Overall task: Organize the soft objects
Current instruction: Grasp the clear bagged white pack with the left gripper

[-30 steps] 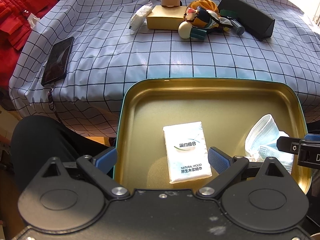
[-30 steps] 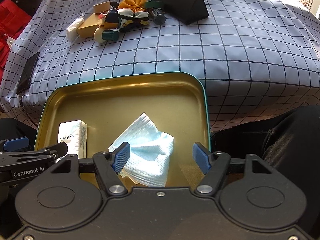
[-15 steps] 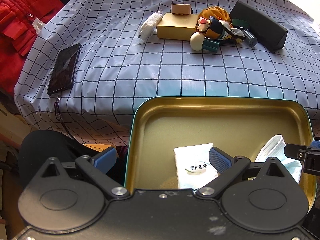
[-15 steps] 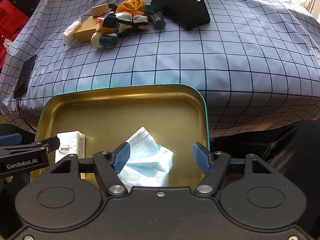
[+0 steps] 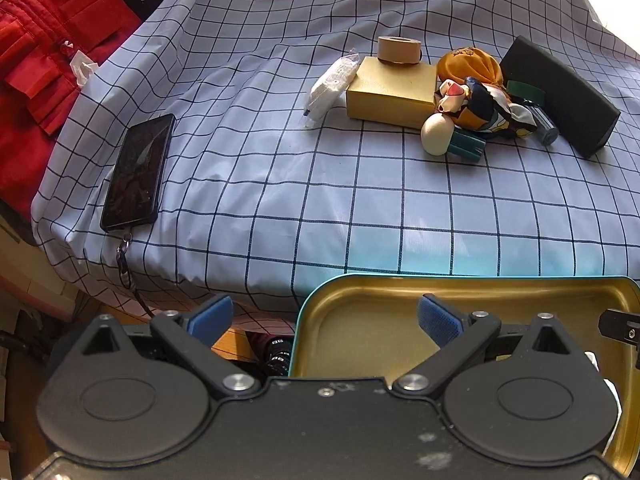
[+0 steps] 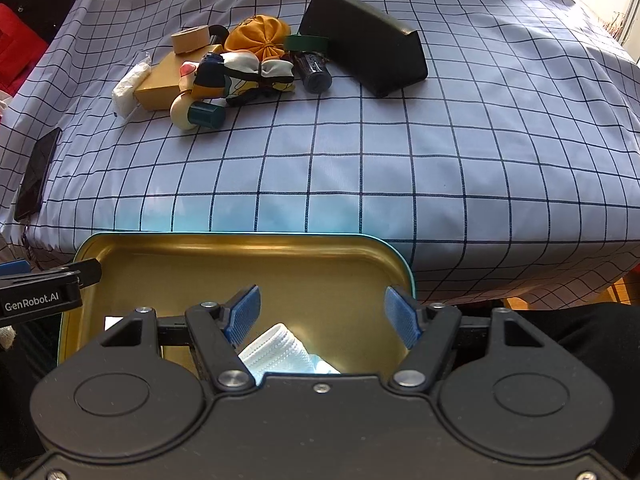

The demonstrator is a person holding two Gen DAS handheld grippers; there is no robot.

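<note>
A gold tin tray (image 6: 240, 256) with a teal rim sits at the near edge of the checked bedsheet. A crumpled blue face mask (image 6: 280, 354) lies in it, just under my right gripper (image 6: 322, 318), which is open and holds nothing. A white corner of the tissue pack (image 6: 112, 322) peeks out at the tray's left. My left gripper (image 5: 324, 320) is open and straddles the tray's left rim (image 5: 308, 312). At the far side lie an orange cloth pouch (image 6: 258, 34), a patterned scarf bow (image 6: 244, 74) and a white wrapped pack (image 5: 332, 84).
A gold box (image 5: 392, 92) with a tape roll (image 5: 400, 50) on it, a cream-capped teal bottle (image 5: 452, 140), a dark tube (image 6: 314, 70) and a black wedge case (image 5: 560, 96) crowd the far side. A phone (image 5: 138, 172) lies at the left edge. Red fabric (image 5: 40, 48) lies beyond.
Both grippers have drawn back toward me, so the tray has slid lower in each view. The tissue pack and most of the mask are now hidden under the gripper bodies.
</note>
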